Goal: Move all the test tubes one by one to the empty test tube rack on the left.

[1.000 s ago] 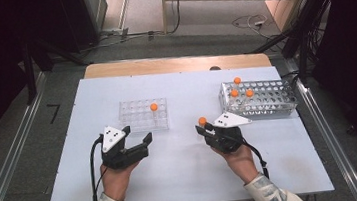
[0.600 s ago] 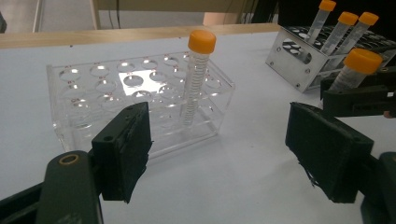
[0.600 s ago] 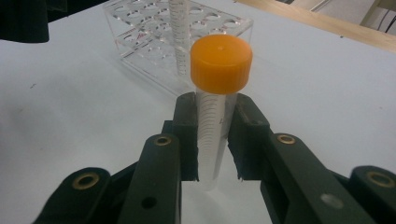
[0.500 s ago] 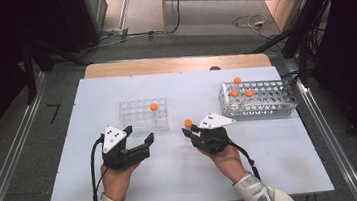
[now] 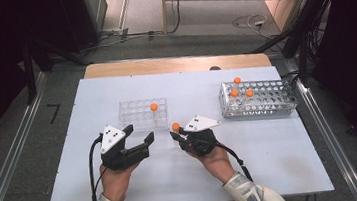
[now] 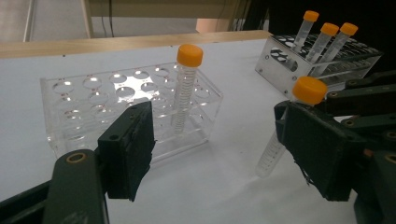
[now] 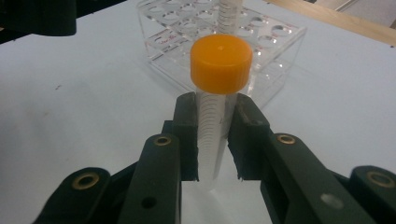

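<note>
My right gripper (image 5: 179,134) (image 7: 215,140) is shut on an orange-capped clear tube (image 5: 175,127) (image 7: 221,65), held upright just above the table. It hangs close in front of the clear plastic rack (image 5: 135,116) (image 7: 273,44), near the rack's right end. That rack (image 6: 88,112) holds one orange-capped tube (image 5: 153,106) (image 6: 187,84). My left gripper (image 5: 139,135) (image 6: 224,154) stands open just left of the held tube (image 6: 306,91), nothing between its jaws. At the right, a metal rack (image 5: 267,102) (image 6: 285,58) carries three more capped tubes (image 5: 237,80).
The white table top (image 5: 281,140) has bare room in front of both racks and at the left. A wooden strip (image 5: 173,65) runs along its far edge. Cables trail from both grippers toward the person's sleeves.
My right gripper has carried the tube leftward, from beside the metal rack to the front right of the clear rack. The left gripper has stayed in place, open.
</note>
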The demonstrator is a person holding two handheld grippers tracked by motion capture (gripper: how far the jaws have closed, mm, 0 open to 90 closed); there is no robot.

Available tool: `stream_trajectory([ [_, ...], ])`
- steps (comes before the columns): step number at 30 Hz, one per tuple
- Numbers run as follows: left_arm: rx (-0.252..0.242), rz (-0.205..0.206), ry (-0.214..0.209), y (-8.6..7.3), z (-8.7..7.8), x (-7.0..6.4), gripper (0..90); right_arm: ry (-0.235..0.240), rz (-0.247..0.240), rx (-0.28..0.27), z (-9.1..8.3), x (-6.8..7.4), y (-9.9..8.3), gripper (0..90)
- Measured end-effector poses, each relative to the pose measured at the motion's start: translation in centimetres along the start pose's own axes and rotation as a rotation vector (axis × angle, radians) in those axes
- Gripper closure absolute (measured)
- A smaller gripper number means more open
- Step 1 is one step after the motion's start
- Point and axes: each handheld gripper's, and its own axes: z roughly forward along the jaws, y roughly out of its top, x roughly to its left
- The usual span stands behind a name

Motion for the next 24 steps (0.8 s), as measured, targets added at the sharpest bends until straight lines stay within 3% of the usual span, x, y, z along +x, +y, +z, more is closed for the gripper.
stream_trajectory([
  [9, -0.001, 0.03, -0.065, 0.4, -0.2, -1.0, 30.6, 0.039, -0.018, 0.001, 1.4, 1.8, 0.8, 71.8],
  [15, 0.0, 0.056, -0.111, 0.4, -0.2, -1.2, 45.4, 0.074, -0.039, -0.01, 2.1, 3.3, 1.5, 71.9],
  [24, 0.015, 0.078, -0.105, 0.3, -0.1, -1.2, 61.7, 0.103, -0.061, -0.018, 2.3, 4.6, 2.1, 71.9],
])
